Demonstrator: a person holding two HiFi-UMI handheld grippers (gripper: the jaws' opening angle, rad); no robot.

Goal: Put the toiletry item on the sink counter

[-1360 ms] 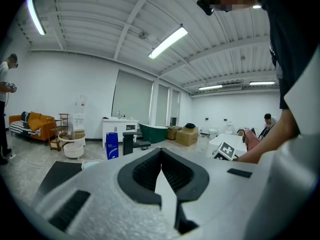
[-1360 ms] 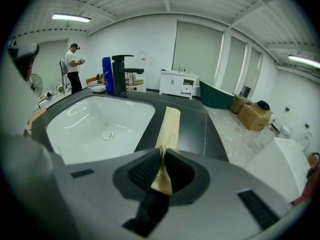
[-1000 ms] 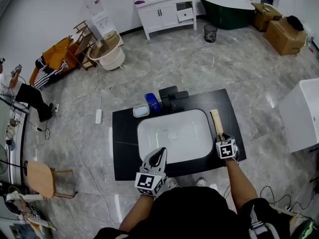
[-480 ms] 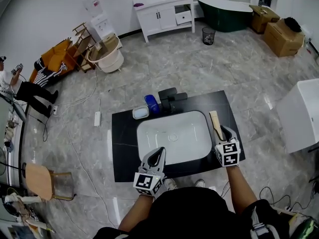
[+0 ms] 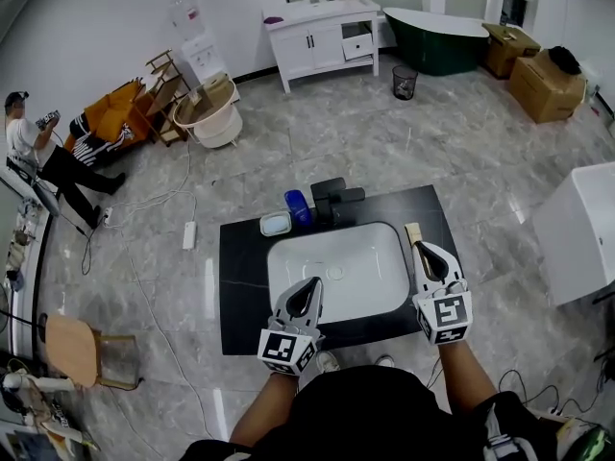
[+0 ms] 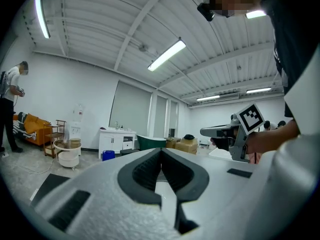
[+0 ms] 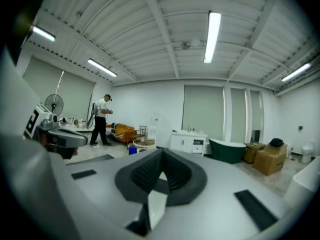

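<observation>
- The black bench (image 5: 240,286) is seen from above, and most of its middle is taken up by the white basin (image 5: 332,272).
- Behind the basin, a dark tap block (image 5: 332,195) is set at the rear edge. Just to its left stand a blue container (image 5: 297,206) and a small pale dish (image 5: 275,224).
- The left tool (image 5: 312,288) is held over the front rim of the basin. Its jaws are pressed together and nothing is caught between them.
- The right tool (image 5: 429,252) is held at the right of the basin, over the strip of bench there. Its jaws are likewise drawn fully together with nothing in them. Its own view is directed level across the room, not down at the bench.
- The toiletry item (image 5: 414,231), a slim wooden piece, is laid flat on the bench just right of the basin. Its far end is in plain view, while its near end is covered by the right tool.
- The placing step is judged to be done, since the item is on the bench and gripped by neither tool.
- What remains is judged to be a clean withdrawal. The right tool would need to be drawn back towards the body without the item being nudged towards the basin.
</observation>
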